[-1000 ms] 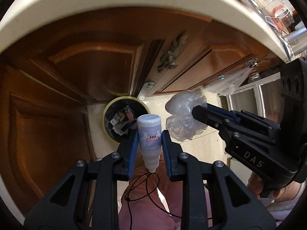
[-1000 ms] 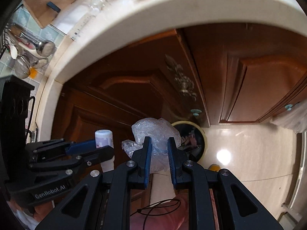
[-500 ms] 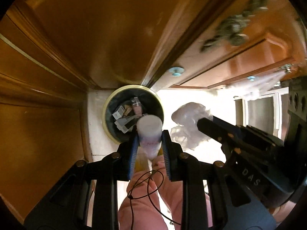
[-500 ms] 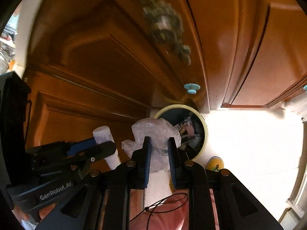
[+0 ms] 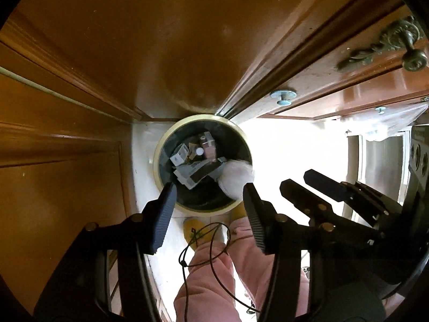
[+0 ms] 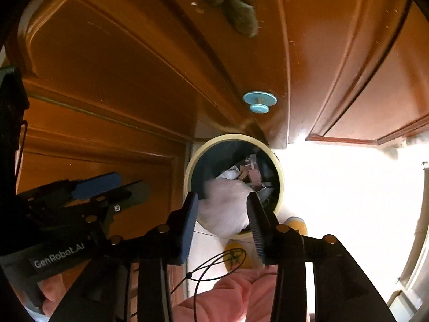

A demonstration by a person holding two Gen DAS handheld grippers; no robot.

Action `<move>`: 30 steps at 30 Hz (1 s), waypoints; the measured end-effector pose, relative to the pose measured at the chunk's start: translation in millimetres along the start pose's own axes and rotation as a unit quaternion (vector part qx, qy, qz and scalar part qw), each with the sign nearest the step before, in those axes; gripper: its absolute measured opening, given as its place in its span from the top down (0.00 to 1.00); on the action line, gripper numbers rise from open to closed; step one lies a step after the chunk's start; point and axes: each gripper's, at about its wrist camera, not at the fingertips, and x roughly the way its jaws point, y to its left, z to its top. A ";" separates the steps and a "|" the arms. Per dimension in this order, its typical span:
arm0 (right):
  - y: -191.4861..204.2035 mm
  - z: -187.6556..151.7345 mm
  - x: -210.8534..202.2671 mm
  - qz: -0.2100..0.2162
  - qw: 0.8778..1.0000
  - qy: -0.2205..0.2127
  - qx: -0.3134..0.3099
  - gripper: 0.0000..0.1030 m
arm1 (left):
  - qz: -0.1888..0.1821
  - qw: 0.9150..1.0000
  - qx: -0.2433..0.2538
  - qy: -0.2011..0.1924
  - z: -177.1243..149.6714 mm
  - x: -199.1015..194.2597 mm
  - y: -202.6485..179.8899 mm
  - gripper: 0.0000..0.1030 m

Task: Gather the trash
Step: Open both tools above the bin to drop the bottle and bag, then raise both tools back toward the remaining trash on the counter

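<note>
— Jaws on both tools are spreading. The left gripper (image 5: 209,193) hangs straight over the round cream-rimmed waste bin with a dark liner (image 5: 158,158), and nothing sits between its ribbed blue pads.

— And the small white bottle?

— A small white cap (image 5: 199,150) shows among the grey and brown cartons in the bin; whether that is the bottle, I cannot tell.

— The right gripper (image 6: 222,206)?

— Also parting. The crumpled clear plastic bag (image 6: 225,206) shows blurred between its fingers and over the bin's mouth, no pad pressing on it. From the left wrist view the same bag (image 5: 236,178) lies at the bin's right edge, inside the rim.

— Surroundings?

— Brown wooden cabinet doors (image 5: 134,40) stand right behind the bin, a pale blue round knob (image 6: 259,102) above it. Pink trousers (image 5: 209,281) and yellow slippers (image 6: 236,257) show below, just beside the bin on the white floor.
</note>
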 end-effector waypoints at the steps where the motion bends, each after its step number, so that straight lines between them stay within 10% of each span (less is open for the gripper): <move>1: -1.4 0.0 -0.3 0.003 1.000 0.000 0.002 0.59 | 0.000 1.000 0.001 0.002 0.1 -0.6 0.6 0.53; 15: 8.7 3.0 -57.9 0.002 1.000 -0.016 0.006 0.46 | 0.012 1.000 -0.017 -0.008 -8.7 -79.4 1.3 0.53; 30: 70.8 -14.4 -216.2 -0.008 0.997 -0.078 -0.030 0.45 | -0.003 0.994 0.016 -0.113 -34.3 -268.1 -26.3 0.53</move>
